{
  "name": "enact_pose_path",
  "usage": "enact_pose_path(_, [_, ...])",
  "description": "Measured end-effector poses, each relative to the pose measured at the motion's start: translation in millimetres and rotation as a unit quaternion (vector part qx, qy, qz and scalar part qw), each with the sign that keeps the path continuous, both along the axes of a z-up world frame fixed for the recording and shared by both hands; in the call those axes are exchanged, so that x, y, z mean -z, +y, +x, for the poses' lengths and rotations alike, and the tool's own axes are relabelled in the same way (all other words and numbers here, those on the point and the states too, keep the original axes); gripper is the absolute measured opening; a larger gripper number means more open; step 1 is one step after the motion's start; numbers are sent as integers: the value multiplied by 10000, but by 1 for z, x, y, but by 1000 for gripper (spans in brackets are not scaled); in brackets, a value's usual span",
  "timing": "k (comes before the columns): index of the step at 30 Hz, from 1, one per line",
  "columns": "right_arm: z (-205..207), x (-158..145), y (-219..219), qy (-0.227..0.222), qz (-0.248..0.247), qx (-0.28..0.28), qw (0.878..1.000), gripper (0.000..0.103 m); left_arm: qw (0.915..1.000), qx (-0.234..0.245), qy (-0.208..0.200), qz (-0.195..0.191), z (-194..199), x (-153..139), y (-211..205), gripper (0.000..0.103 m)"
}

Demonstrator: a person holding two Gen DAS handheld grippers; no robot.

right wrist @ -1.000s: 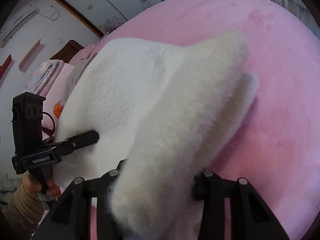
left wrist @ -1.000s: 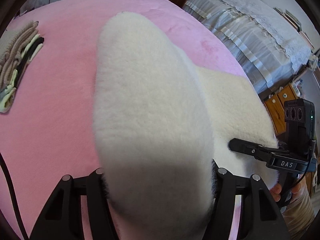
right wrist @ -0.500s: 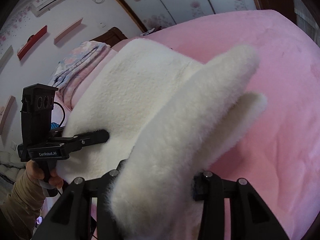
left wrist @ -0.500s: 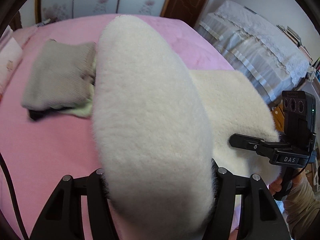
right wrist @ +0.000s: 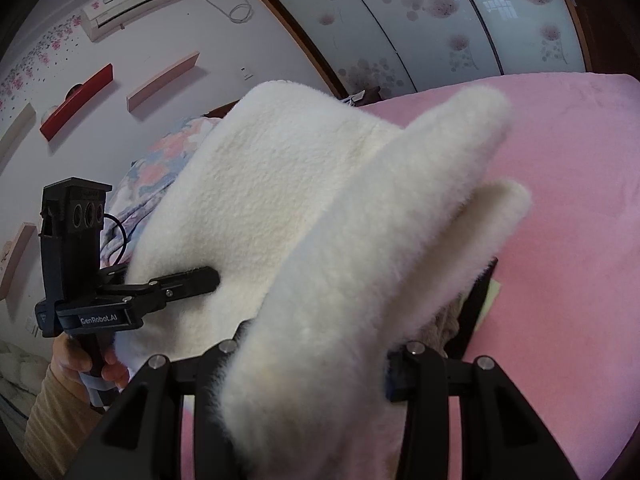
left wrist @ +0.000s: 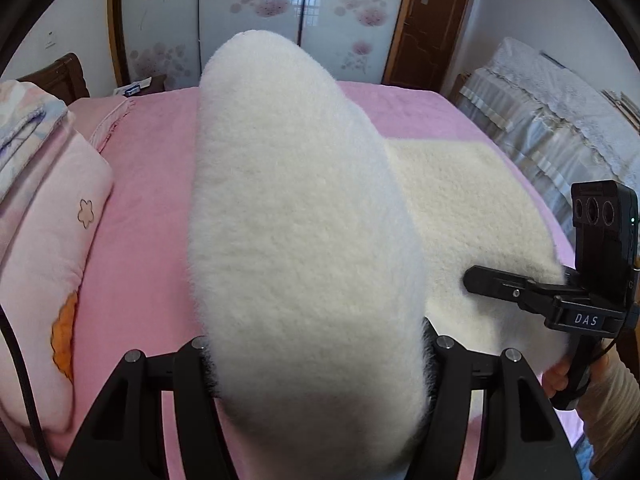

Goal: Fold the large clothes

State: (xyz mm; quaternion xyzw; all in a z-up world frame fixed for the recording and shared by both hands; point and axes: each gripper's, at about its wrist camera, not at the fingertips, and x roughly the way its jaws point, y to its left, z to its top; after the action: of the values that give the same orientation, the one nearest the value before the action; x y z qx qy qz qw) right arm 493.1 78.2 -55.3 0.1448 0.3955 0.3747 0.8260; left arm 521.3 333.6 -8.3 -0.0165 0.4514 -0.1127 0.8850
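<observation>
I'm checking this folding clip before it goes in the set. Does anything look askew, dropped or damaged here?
Nothing stands out. The white fleece garment is bunched between the jaws of both the left gripper and the right gripper, above the pink bed. No tear or stain shows. A folded pink quilt lies at the bed's side.

A thick, cream-white fleece garment (left wrist: 304, 216) hangs folded, lifted above the pink bed (left wrist: 136, 264).

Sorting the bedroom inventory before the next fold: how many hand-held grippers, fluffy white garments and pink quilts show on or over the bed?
Hand-held grippers: 2, left hand-held gripper and right hand-held gripper
Fluffy white fleece garment: 1, clamped by both
Folded pink quilt with orange patch: 1
Total: 4
</observation>
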Motion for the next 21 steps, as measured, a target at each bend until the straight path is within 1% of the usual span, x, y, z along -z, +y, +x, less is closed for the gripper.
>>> enact_pose_path(3, [40,30,30,105,16,116,9999,42,9997,-218,132,-56,46,34,32,62])
enact_pose_path(5, [59,56,39,230,-74,188,9995,42,9989,-356,300,-92,73,67,39,63])
enact_pose_path(7, [74,85,49,375,-306,260,9985,42,9963,-606,583,-154,93,109,42,66])
enact_pose_path(8, [80,102,51,524,-341,318,9975,42,9950,-746,644,-148,101,125,45,70])
enact_pose_path(9, [82,117,50,558,-334,383,9971,43,9946,-823,616,-129,106,136,48,77])
enact_pose_path(10, [82,129,47,514,-291,444,9973,44,9945,-878,545,-165,109,144,51,81])
enact_pose_path(11, [80,135,44,451,-222,464,9977,46,9946,-889,488,-237,110,147,53,87])
enact_pose_path(13, [79,139,41,397,-119,450,9981,48,9949,-833,400,-404,109,150,58,88])
enact_pose_path(14, [77,138,40,392,-156,420,9982,50,9956,-806,333,-347,108,149,58,89])
enact_pose_path(15, [76,136,41,407,-229,397,9981,52,9959,-833,275,-229,106,148,56,94])
enact_pose_path(16, [76,131,45,431,-377,431,9974,55,9959,-874,206,-84,105,149,57,96])
enact_pose_path(17, [82,124,55,435,-550,447,9965,59,9955,-934,111,63,101,145,54,97])
enact_pose_path(18, [79,117,61,412,-700,444,9957,61,9949,-996,41,172,97,140,50,97])
enact_pose_path(21, [65,105,59,322,-1094,512,9922,68,9916,-1241,-92,362,86,128,43,97])
